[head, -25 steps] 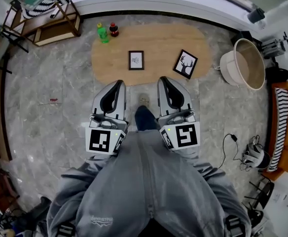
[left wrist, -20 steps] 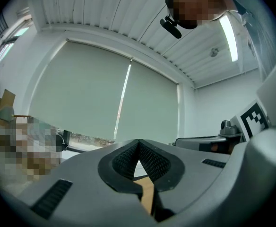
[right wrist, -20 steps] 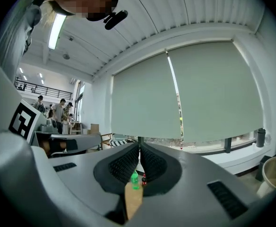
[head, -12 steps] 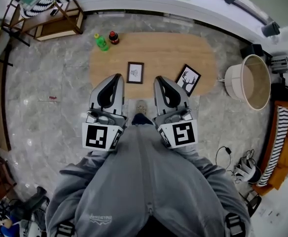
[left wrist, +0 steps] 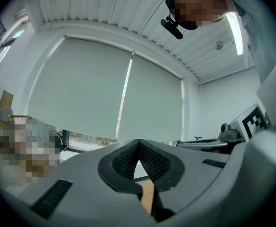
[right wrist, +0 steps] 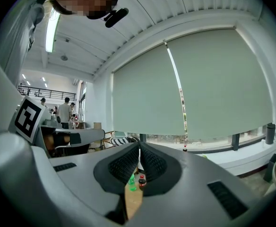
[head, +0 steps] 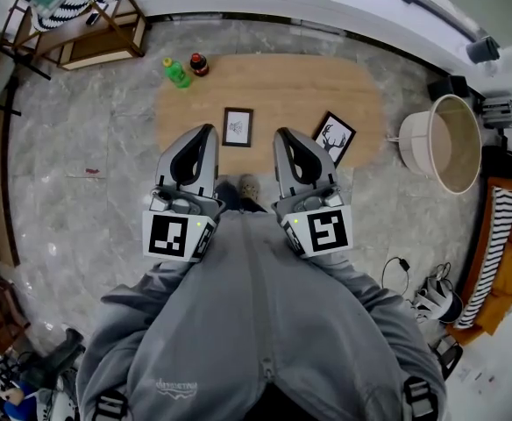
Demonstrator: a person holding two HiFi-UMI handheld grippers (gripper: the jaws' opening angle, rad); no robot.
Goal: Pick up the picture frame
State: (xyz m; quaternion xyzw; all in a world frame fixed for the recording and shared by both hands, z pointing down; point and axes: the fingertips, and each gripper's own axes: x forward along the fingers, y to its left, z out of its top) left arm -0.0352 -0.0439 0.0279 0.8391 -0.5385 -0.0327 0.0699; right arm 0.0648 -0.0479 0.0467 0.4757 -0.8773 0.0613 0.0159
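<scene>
Here, the left gripper (head: 207, 130), jaws pressed together and empty, hovers just left of the picture frame (head: 237, 127) on the oval table (head: 282, 86), the right gripper (head: 282, 134), equally closed, just right of it; one likely must spread its jaws before descending.

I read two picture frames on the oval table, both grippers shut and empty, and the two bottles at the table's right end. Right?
No: the green bottle and the dark bottle stand at the left end of the table, as the head view shows. The small frame, the deer frame and the shut, empty left gripper and right gripper are as you said.
</scene>
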